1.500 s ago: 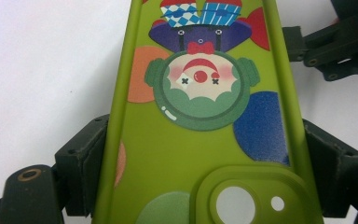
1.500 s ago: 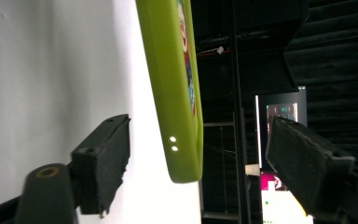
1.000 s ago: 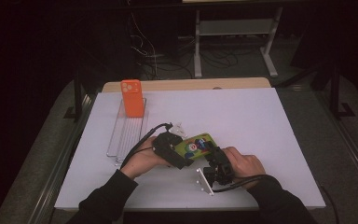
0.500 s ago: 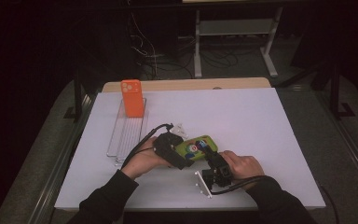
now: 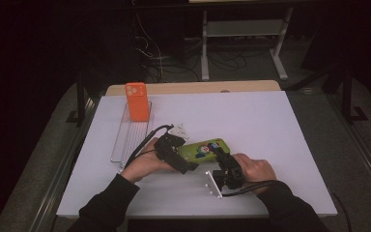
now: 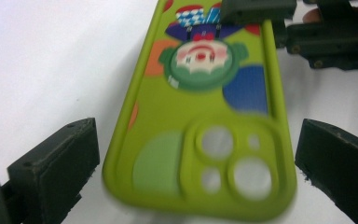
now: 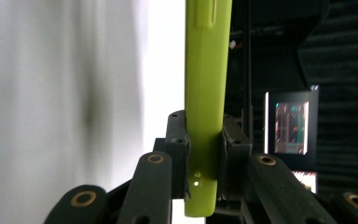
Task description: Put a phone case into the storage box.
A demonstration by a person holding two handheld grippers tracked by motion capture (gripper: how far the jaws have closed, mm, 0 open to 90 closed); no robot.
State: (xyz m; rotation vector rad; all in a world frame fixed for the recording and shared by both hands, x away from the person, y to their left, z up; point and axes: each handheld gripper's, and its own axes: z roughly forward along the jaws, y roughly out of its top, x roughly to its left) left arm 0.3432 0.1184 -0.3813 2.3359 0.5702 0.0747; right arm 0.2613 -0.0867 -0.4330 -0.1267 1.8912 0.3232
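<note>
While the right gripper pinches the green phone case by one end, jaws closed tight on its edge, the left gripper has just sprung its jaws wide: they stand either side of the case's camera-cutout end, pads clear of it. The case sits low over the tabletop, between the two grippers, printed side up.

Risk: hold is now one-sided, a narrow pinch at the far end of a soft, flexy case. It could droop, twist or slip out if the right hand swings fast. The left gripper's open jaws flank the case closely; pulling back crooked could snag its corner and lever it loose.

Surface: white matte tabletop, well lit. Left of the case and further back, a clear slotted rack holds an orange phone case upright. Room beyond is dark, with cables and a metal stand on the floor.
</note>
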